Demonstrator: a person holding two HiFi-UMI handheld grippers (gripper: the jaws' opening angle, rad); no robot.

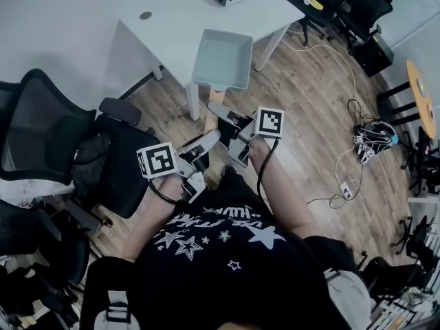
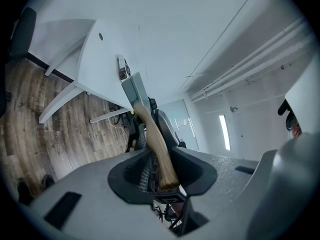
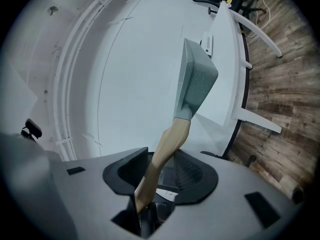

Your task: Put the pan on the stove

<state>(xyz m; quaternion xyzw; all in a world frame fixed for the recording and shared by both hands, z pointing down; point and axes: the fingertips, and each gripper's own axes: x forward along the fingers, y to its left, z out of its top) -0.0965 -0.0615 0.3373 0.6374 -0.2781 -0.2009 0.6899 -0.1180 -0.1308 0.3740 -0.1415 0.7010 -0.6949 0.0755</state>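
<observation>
The left gripper [image 1: 206, 143] has its fingers [image 2: 195, 168] clamped on the wooden handle [image 2: 159, 149] of a square grey pan [image 1: 221, 59]. The right gripper [image 1: 223, 112] grips the same handle. Both hold the pan at the near edge of the white counter [image 1: 172, 26].

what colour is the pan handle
The handle is light wooden tan; the pan is pale grey-blue. Clearest in the right gripper view.

Square grey-blue pan [image 1: 221, 58], deep-walled, open side up, held in air by light wooden handle [image 3: 167, 144].
</observation>
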